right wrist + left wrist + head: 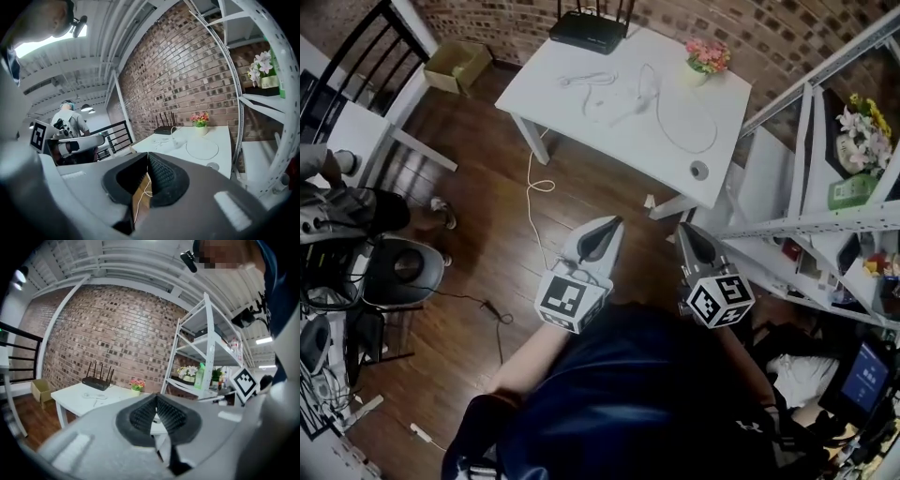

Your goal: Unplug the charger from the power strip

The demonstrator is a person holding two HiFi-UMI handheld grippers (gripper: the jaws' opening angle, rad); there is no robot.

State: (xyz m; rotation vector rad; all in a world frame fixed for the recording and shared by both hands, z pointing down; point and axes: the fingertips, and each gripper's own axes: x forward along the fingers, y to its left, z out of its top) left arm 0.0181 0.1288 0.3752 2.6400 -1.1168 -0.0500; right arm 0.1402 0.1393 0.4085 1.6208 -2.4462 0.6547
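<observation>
Your left gripper [615, 222] and right gripper [682, 228] are both clamped shut and empty, well apart from the white table [572, 56] at 12 o'clock. A floor cord [539, 185] trails off the table at 11. The shelf rack [806, 225] crowds 3 o'clock and a cardboard box [457, 64] sits at 10. On the table: router [589, 31] at the far edge, flower pot [706, 58] at 1, white cords [591, 80] mid-top. The charger and power strip are somewhere among those cords, white on white, so I can't separate them.

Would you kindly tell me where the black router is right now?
In the head view, the black router sits at the far edge of the white table by the brick wall, left of the pink flower pot.
</observation>
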